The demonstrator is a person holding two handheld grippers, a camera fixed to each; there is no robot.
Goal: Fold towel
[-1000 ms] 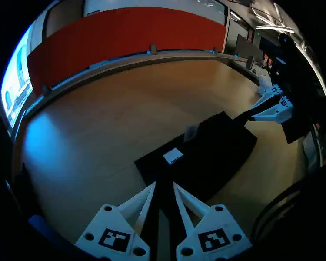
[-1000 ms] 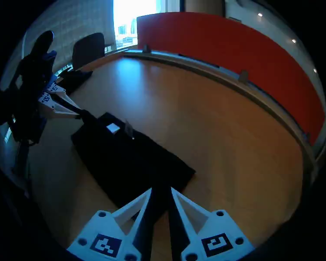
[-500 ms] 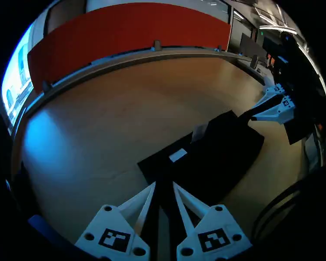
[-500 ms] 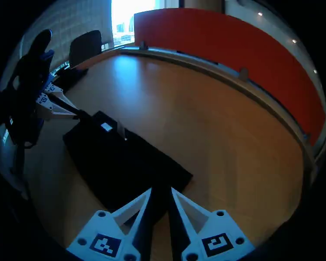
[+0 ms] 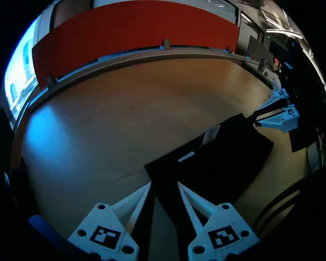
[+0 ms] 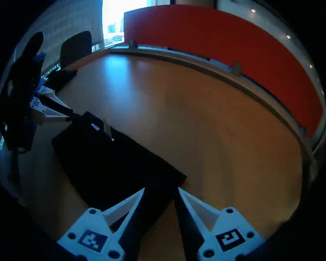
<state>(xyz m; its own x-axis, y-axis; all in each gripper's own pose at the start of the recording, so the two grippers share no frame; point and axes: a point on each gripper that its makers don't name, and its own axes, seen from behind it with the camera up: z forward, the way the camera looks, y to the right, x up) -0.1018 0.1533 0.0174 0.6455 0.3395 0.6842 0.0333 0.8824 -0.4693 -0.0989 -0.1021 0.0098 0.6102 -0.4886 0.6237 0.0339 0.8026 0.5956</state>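
Observation:
A black towel (image 5: 224, 161) lies flat on the wooden table (image 5: 119, 113) as a long folded rectangle, with a small white label (image 5: 186, 156) on its top. My left gripper (image 5: 164, 186) stands open at one near corner, the dark cloth lying between its white fingers. In the right gripper view the same towel (image 6: 106, 165) stretches away from my right gripper (image 6: 161, 190), which is open astride the opposite corner. Each view shows the other gripper at the towel's far end: the right gripper (image 5: 255, 119) and the left gripper (image 6: 71, 115), both held by hands.
A red partition (image 5: 132, 30) and a grey rail run along the table's far edge. Dark chairs (image 6: 74, 48) stand beyond the table's end near a bright window. Bare wood (image 6: 206, 122) spreads beside the towel.
Both pairs of fingers have spread apart from a tight pinch on the towel's corners. The towel has been drawn out a little and settled flatter on the table.

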